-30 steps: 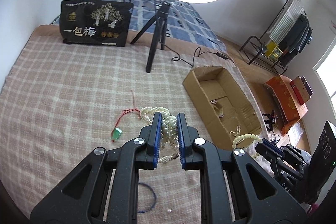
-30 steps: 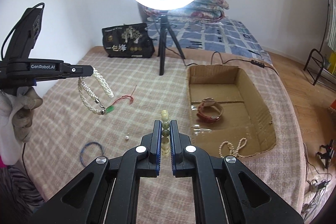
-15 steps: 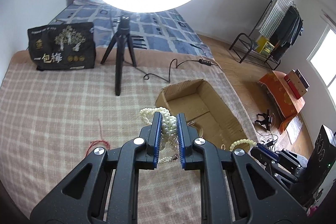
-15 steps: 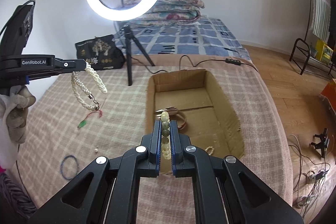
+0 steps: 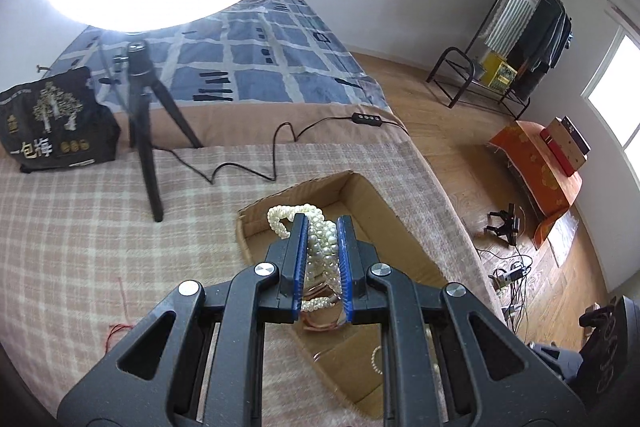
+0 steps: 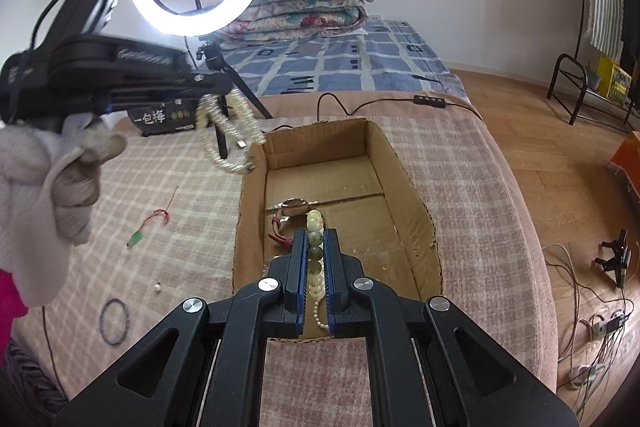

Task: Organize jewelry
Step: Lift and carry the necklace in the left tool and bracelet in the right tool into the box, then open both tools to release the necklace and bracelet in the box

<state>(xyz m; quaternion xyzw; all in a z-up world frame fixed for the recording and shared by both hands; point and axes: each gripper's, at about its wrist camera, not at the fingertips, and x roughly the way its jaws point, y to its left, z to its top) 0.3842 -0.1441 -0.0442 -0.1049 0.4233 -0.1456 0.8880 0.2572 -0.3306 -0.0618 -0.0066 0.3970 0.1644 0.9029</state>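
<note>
The left claw point(image 5: 322, 223) is clenched on a bundled white pearl necklace point(image 5: 320, 247), whose strands bulge between the blue pads and loop out past the tips. Directly beyond and below this claw lies the open cardboard box point(image 5: 384, 211) on the plaid-covered bed point(image 5: 80, 247); under the pearls, inside the box, a rose-coloured watch point(image 5: 320, 323) is partly visible.

The right claw point(image 6: 315, 233) is clenched on a bracelet of pale green beads point(image 6: 315, 259), the beads stacked in a line between its pads, one bead poking past the tips. It hangs over the near end of the same box, and just ahead of its tips on the box floor sits the watch with a red strap point(image 6: 294, 207). A thin pearl strand point(image 6: 318, 311) shows below its pads.

To that claw's left, on the bed: a red cord with a green pendant point(image 6: 150, 227), a loose pearl point(image 6: 158, 287) and a blue ring-shaped band point(image 6: 115, 321) (all outside the box). A gloved hand point(image 6: 60, 179) grips the left tool there.
</note>
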